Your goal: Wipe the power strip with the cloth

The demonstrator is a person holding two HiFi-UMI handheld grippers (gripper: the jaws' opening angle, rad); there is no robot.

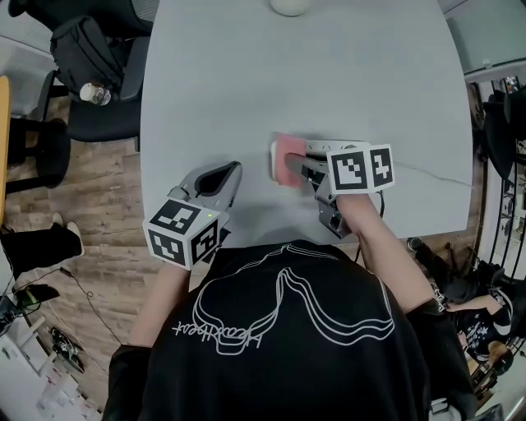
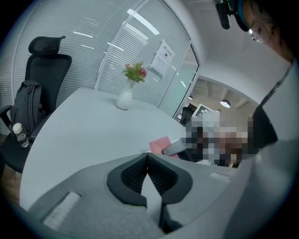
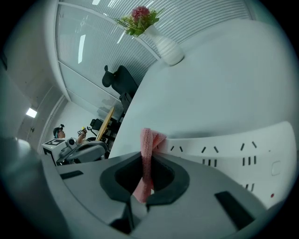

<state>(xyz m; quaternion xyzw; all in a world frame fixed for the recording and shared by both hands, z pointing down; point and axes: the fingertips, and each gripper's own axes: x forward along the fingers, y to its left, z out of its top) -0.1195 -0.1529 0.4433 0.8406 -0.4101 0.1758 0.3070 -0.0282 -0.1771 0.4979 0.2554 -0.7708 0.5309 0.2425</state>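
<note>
Open worktop (image 1: 329, 74) runs from the power strip (image 1: 320, 147) out to the vase (image 1: 289, 6) at the far edge. A clear lane also lies between the left gripper (image 1: 235, 168) and the right gripper (image 1: 290, 167). On the right, 3 things obstruct: the strip, the cloth (image 1: 288, 156) and a thin cable (image 1: 436, 175). A chair (image 1: 107, 82) stands off the left edge.

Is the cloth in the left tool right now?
No, the pink cloth is pinched in the right tool at the power strip, while the left tool has its jaws together on nothing.
</note>
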